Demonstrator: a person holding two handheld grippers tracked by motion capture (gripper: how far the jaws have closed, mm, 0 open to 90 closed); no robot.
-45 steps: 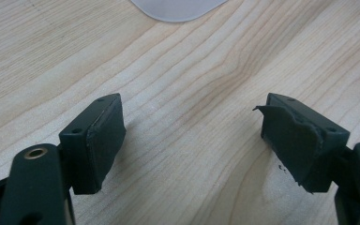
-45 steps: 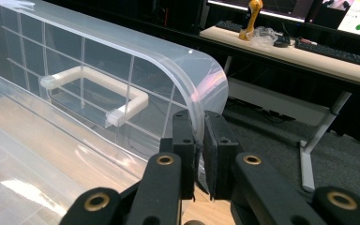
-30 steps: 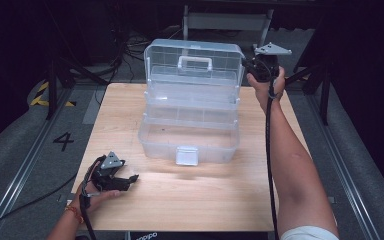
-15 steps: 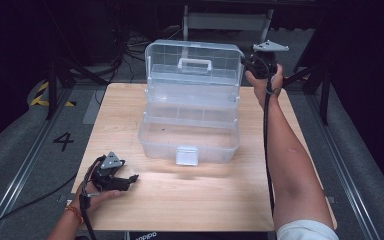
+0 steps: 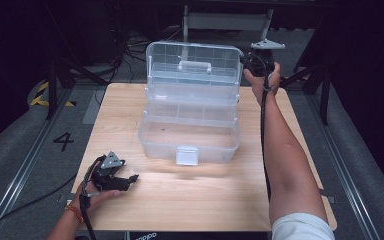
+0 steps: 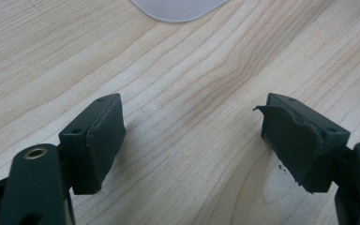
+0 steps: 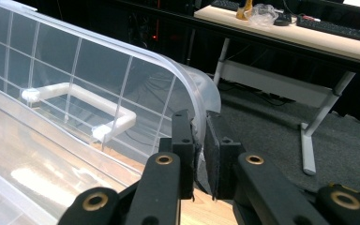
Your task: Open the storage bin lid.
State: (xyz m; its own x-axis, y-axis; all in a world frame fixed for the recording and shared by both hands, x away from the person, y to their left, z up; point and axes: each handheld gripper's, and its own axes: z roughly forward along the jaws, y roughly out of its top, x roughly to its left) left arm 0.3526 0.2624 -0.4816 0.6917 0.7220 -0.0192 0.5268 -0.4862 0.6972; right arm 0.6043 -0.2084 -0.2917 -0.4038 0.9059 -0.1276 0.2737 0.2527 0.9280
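A clear plastic organiser box (image 5: 190,117) is set near the middle of the wooden table (image 5: 130,105), its tiers fanned out and its lid (image 5: 195,62) raised at the far side, with the white handle (image 5: 194,65) seen through it. The lid appears to be held up so that the stepped trays below it can be kept exposed; whether it is being swung further open or brought back down cannot be judged from this moment.

The right gripper (image 5: 254,59) is held at the far right corner of the box, above the table edge. In the right gripper view its jaws are seen drawn together on the rounded rim of the lid (image 7: 201,101), the thin clear wall being pinched between the two pads (image 7: 185,140), so the lid is carried by that corner alone.

The left gripper (image 5: 111,176) is rested low on the table, well to the near left of the box and apart from it, probably parked until a second grip is needed. Its jaws are spread wide, with nothing but bare wood between the pads (image 6: 105,136); the white latch (image 6: 178,7) on the front of the box is seen just beyond them, untouched.
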